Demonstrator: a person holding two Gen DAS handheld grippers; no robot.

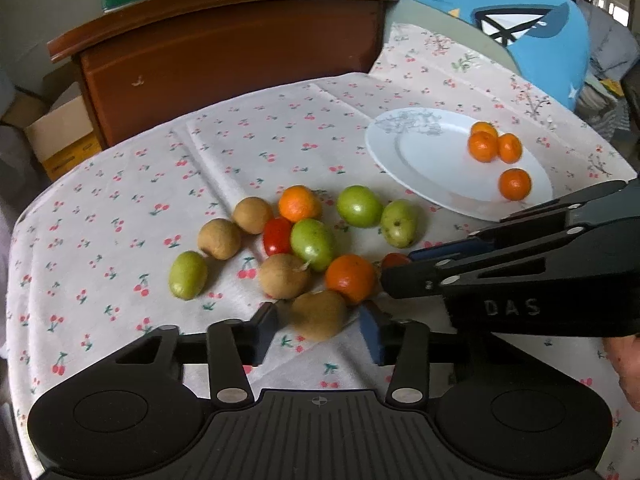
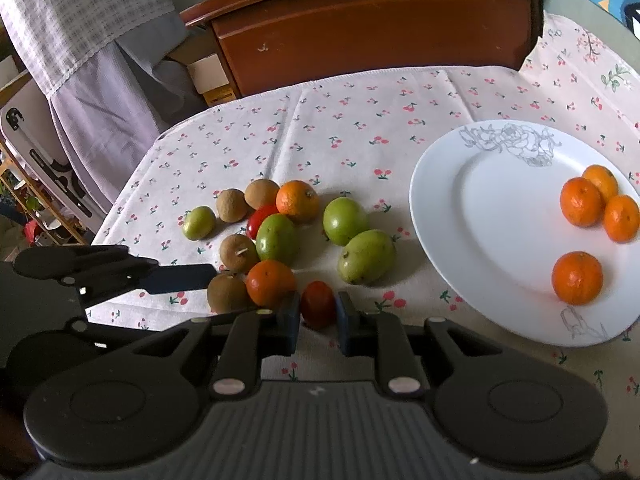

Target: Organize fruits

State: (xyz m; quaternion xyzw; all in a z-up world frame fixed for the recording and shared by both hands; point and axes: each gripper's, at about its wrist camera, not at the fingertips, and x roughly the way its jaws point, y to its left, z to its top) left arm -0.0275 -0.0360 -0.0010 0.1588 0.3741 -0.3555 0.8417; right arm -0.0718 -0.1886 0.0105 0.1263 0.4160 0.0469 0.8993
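A pile of loose fruit lies on the cherry-print cloth: brown round fruits, green fruits, two tangerines and red tomatoes. My left gripper (image 1: 318,326) is open with a brown fruit (image 1: 318,314) between its jaws, which do not touch it. My right gripper (image 2: 318,312) is open around a red tomato (image 2: 317,304), its pads close on either side. The same tomato (image 1: 394,259) peeks out by the right gripper's fingers in the left wrist view. A white plate (image 2: 472,216) at the right holds several tangerines (image 2: 578,278).
A tangerine (image 2: 271,283) and a brown fruit (image 2: 227,293) sit just left of the right gripper. A dark wooden headboard (image 1: 224,60) stands behind the table. A blue cushion (image 1: 532,20) lies at the far right. Cardboard boxes (image 1: 60,132) stand at the far left.
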